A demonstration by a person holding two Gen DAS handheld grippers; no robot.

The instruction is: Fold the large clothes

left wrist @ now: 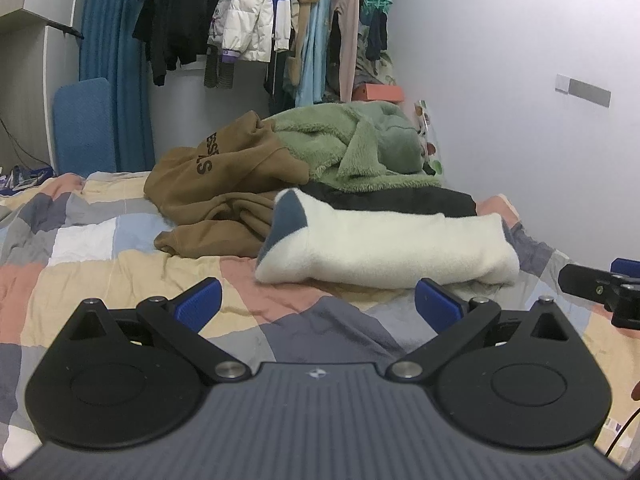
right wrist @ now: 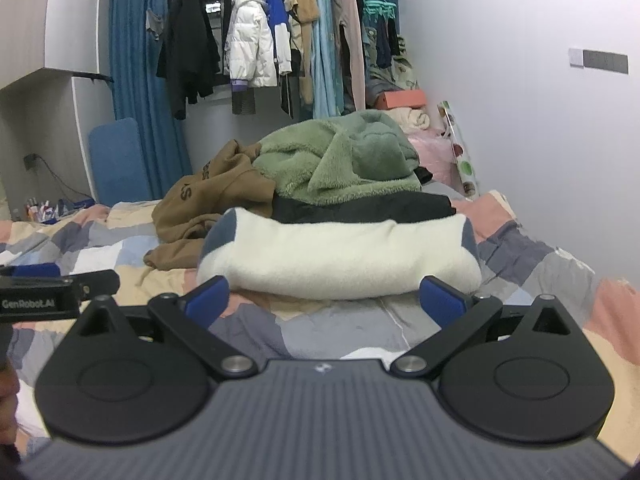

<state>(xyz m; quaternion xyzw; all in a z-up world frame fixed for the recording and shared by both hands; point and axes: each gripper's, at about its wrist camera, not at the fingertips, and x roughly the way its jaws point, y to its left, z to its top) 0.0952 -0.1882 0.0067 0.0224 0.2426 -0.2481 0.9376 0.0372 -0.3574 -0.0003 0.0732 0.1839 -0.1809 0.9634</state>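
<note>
A folded cream fleece garment (left wrist: 384, 244) with grey-blue patches lies on the patchwork bedspread (left wrist: 100, 240); it also shows in the right wrist view (right wrist: 340, 256). Behind it lie a black garment (right wrist: 360, 204), a crumpled brown hoodie (left wrist: 224, 184) and a green fleece (left wrist: 352, 144). My left gripper (left wrist: 318, 304) is open and empty, just short of the cream garment. My right gripper (right wrist: 326, 300) is open and empty, close in front of it. The right gripper shows at the right edge of the left wrist view (left wrist: 600, 284), and the left gripper at the left edge of the right wrist view (right wrist: 48, 286).
A rail of hanging clothes (right wrist: 280, 40) and a blue curtain (right wrist: 136, 80) stand behind the bed. A white wall (right wrist: 540, 140) runs along the right. A blue board (left wrist: 84, 128) leans at the left. An orange box (right wrist: 400, 98) sits at the back.
</note>
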